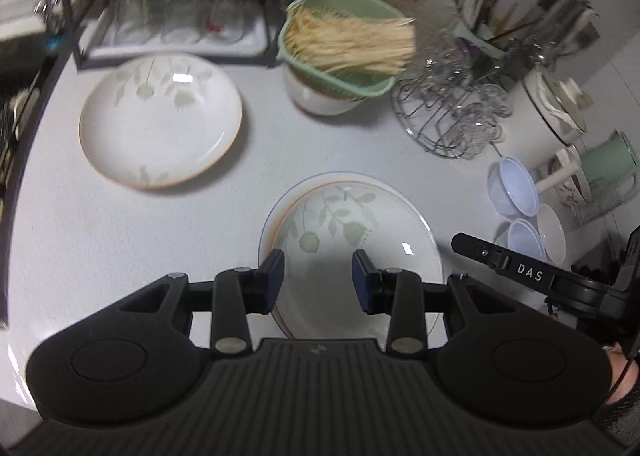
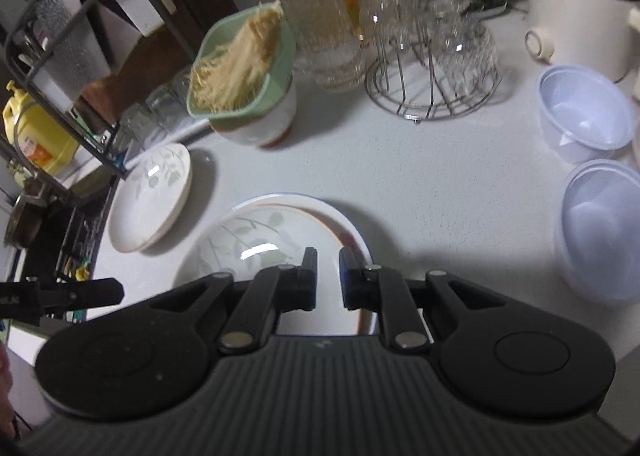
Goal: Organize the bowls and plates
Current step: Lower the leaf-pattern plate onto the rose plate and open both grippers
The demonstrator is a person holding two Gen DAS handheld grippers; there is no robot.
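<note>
Plates and bowls, white countertop (image 1: 340, 143), catalogued outward from the grippers.

Left gripper (image 1: 318, 282): matte black linkage arms, blue-faced pads, ribbed dark body. Jaws stand partly apart with nothing between the pads; it hangs above the stacked plates.

Right gripper (image 2: 328, 280): same build. Jaws narrow, a slim gap left, nothing gripped; it hangs over the same stack.

Stacked plates (image 1: 352, 223): two round glazed ceramic dishes, lying flat, rims up, directly below both grippers. The upper one is shallow and off-white with a thin brown rim line and a pale green leaf-and-flower print. The lower one is wider, its blue-edged rim showing as a crescent on the far side.

Single plate (image 1: 160, 119): same glaze, brown rim and green print, lying flat and face up, well apart from the stack, near a black wire rack (image 1: 176, 55) of clear tumblers.

White ceramic bowl (image 1: 320, 99): upright, behind the stack. A pale green plastic basket (image 1: 340, 83) sits tilted in it, holding a bundle of straw-coloured strands whose long axis runs across the left wrist view.

Translucent plastic bowls (image 2: 584, 115): thin, bluish-white, round, mouths tipped toward the cameras, grouped at the counter's right side.

Behind: chrome wire stand (image 2: 432, 95) with cut-glass cups; red-lidded clear jar (image 2: 316, 3).
</note>
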